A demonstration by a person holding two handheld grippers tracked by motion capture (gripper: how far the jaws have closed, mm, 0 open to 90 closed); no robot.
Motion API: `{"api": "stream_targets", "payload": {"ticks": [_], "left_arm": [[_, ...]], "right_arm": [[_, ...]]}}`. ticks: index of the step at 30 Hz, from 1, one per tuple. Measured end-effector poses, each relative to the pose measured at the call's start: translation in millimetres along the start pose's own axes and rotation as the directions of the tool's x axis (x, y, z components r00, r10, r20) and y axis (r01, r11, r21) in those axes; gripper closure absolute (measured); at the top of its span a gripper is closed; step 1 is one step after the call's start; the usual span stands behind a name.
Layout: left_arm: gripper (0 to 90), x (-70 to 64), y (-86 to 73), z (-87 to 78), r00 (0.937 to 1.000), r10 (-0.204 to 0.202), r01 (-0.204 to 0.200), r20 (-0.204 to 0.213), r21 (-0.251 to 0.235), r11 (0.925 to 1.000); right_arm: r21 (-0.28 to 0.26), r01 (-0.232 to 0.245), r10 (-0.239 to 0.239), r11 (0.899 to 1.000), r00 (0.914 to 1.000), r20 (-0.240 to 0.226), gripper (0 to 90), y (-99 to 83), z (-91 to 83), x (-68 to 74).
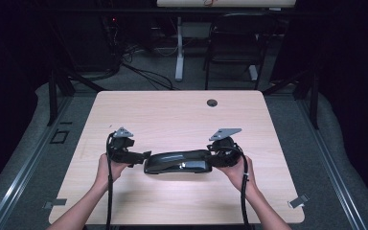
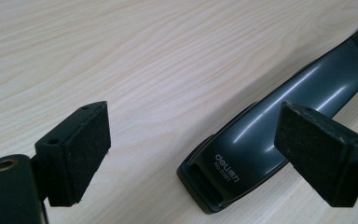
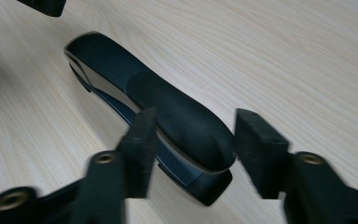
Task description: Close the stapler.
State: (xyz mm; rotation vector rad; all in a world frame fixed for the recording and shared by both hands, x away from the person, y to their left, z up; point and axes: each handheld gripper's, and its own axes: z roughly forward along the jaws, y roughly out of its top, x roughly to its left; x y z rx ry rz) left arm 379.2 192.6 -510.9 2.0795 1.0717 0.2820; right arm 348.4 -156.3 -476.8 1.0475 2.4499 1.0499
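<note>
Near the table's [image 1: 124, 103] front edge, both open grippers, left [image 1: 141, 156] and right [image 1: 214, 152], are bracketing the stapler's [image 1: 177, 162] ends, seemingly to steady it for a grasp.

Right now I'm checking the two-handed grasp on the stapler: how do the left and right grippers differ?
The right gripper straddles the stapler at its broad end, jaws on either side with small gaps; the left gripper is open with the stapler's narrow end nearer one jaw, not between them. In the high view, the right gripper overlaps the stapler, while the left gripper only reaches its tip. Both are open, each held in a hand.
</note>
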Motion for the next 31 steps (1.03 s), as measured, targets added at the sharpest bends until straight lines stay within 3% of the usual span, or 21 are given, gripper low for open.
{"api": "stream_targets", "payload": {"ticks": [5, 14, 21, 25, 31], "left_arm": [[10.3, 2.3, -1.7, -0.3, 1.0000, -0.003, 0.003, 0.000, 0.003, 1.0000], [9.7, 11.6, -6.8, -4.8, 0.9996, -0.022, 0.022, -0.018, -0.004, 0.9997], [9.2, 23.0, -10.3, -8.4, 0.9982, -0.029, 0.028, -0.052, -0.038, 0.9989], [8.0, 24.8, -10.6, -6.2, 0.9979, -0.019, 0.018, -0.062, -0.019, 0.9997], [5.4, 23.7, -11.4, 1.6, 0.9973, 0.005, -0.004, -0.074, 0.015, 0.9999]], "right_arm": [[-0.003, -0.003, 0.003, 1.000, 0.9999, 0.013, 25.9, -0.8, -14.6, -3.5], [-0.019, -0.047, 0.049, 0.999, 0.9967, 0.065, 11.9, -12.2, -41.3, -24.3], [-0.021, -0.140, 0.141, 0.990, 0.9809, 0.134, 0.1, -39.4, -62.1, -44.7], [0.034, -0.171, 0.164, 0.985, 0.9723, 0.167, 0.0, -60.5, -64.0, -52.4], [0.160, -0.174, 0.150, 0.972, 0.9772, 0.150, 0.0, -76.6, -44.8, -64.9]]}}
